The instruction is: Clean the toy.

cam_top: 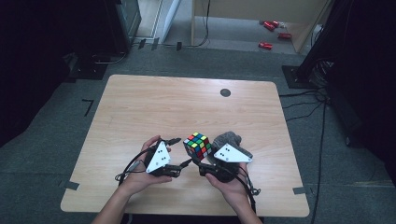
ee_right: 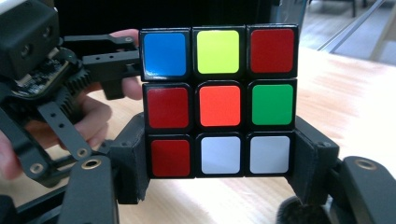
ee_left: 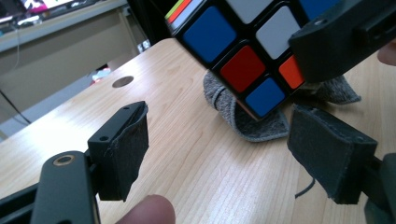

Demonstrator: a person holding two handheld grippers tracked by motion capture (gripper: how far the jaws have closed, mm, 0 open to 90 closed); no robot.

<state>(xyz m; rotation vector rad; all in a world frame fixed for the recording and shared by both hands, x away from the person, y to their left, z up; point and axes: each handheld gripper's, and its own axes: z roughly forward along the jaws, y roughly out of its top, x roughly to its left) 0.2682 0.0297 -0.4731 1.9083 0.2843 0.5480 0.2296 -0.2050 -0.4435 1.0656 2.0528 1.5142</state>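
The right gripper (ee_right: 219, 179) clamped the scrambled, colour-stickered puzzle cube (ee_right: 219, 100) above the table's near edge; the left gripper (ee_left: 217, 154), jaws wide, likely needed to close on a layer to twist it.

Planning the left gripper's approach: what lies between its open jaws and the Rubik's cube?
Only bare wooden table, seen in the left gripper view; the grey cloth lies beneath and behind the Rubik's cube.
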